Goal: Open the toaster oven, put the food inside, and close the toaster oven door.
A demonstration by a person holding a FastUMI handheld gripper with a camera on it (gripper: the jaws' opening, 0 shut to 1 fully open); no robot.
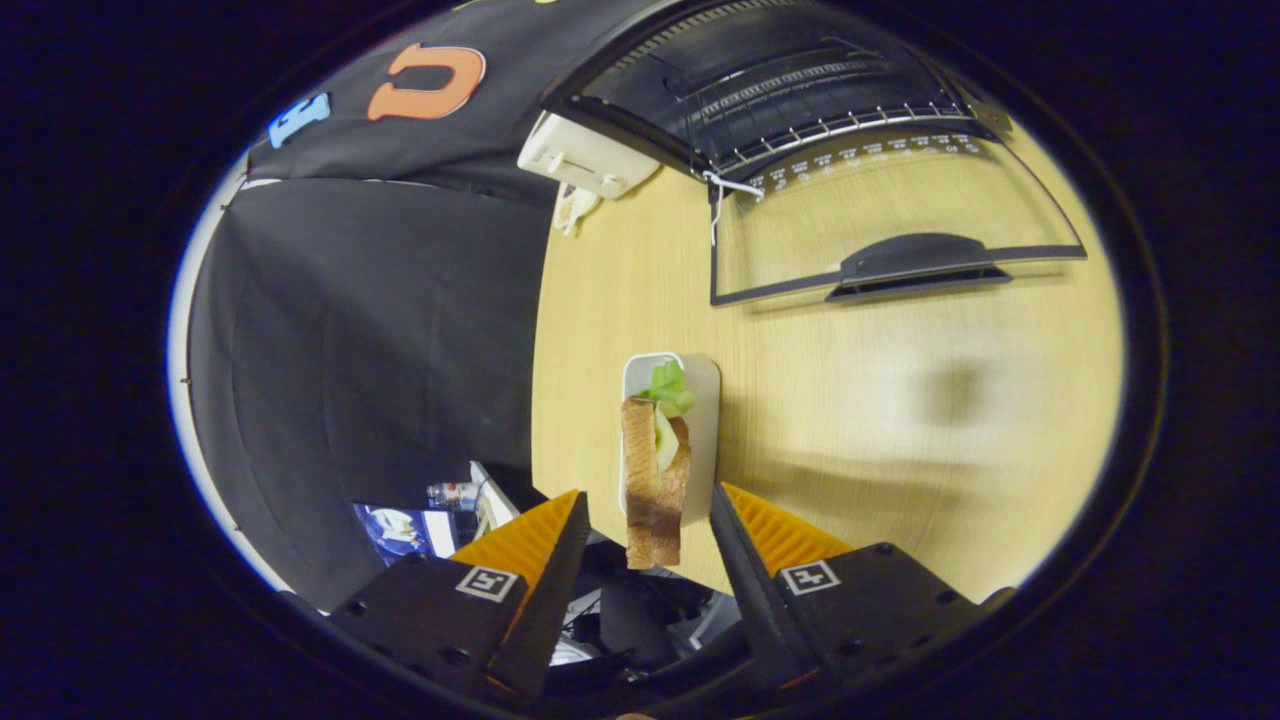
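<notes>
Claw (648, 525) spread open, fingers either side of the sandwich (655, 470) without pressing it. Sandwich lies on a small white tray (703, 400) at the bench (900, 420) edge. Beyond, to the right, toaster oven (790, 90) stands with glass door (880, 215) dropped flat, wire rack (850, 125) visible inside.

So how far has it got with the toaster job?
Done: the toaster oven's glass door hangs open, its rack bare. In hand: the open claw straddles the sandwich on its small white tray at the table edge; whether the fingers touch it is unclear. Left: put the sandwich inside, shut the door.
</notes>
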